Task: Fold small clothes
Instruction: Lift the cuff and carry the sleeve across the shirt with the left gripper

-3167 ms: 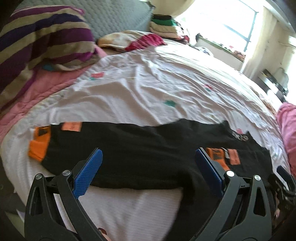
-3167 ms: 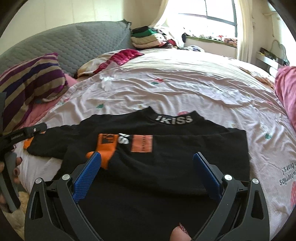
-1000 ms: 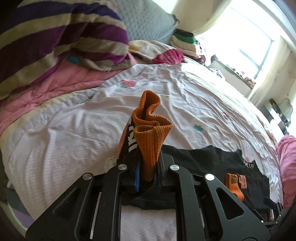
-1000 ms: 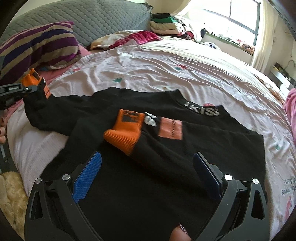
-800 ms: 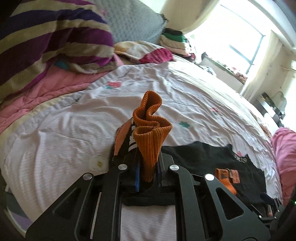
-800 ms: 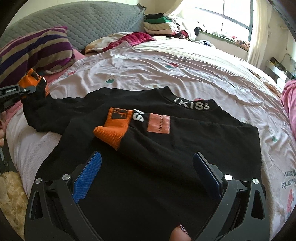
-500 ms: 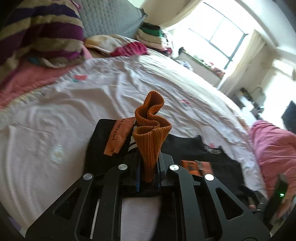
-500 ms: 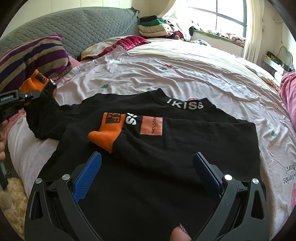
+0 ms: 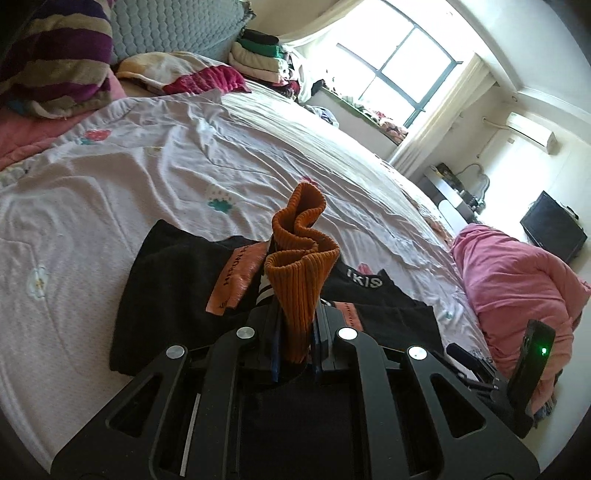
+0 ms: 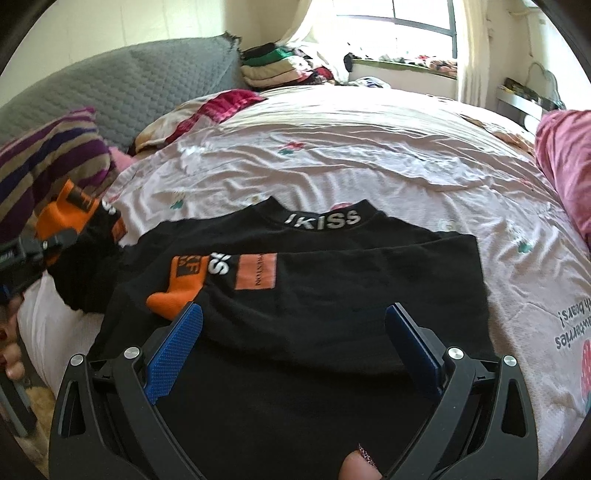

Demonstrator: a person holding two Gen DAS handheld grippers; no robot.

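Left wrist view: left gripper (image 9: 295,332) pressed together on orange ribbed cuff (image 9: 301,266) of black sweater (image 9: 170,280), cuff bunched upright between the blue pads and blocking much of the forward view. Sleeve held raised off pale floral bedsheet (image 9: 147,173), with an orange label patch just beside the cuff. Striped pillow (image 9: 55,48) at upper left, grey quilted headboard (image 9: 177,29) behind it, stack of folded clothes (image 9: 258,55) near the window, pink blanket (image 9: 517,280) at right, dark screen (image 9: 554,230) beyond it. Right wrist view: right gripper (image 10: 293,341) spread wide, hovering over the sweater body and pinching nothing. Sweater laid flat in mid-bed, neckband lettered IKISS away from the camera, second sleeve folded across the chest with second orange cuff (image 10: 177,291) just beside the left blue pad (image 10: 173,349). Gripped sleeve seen lifted at the left edge of bed.
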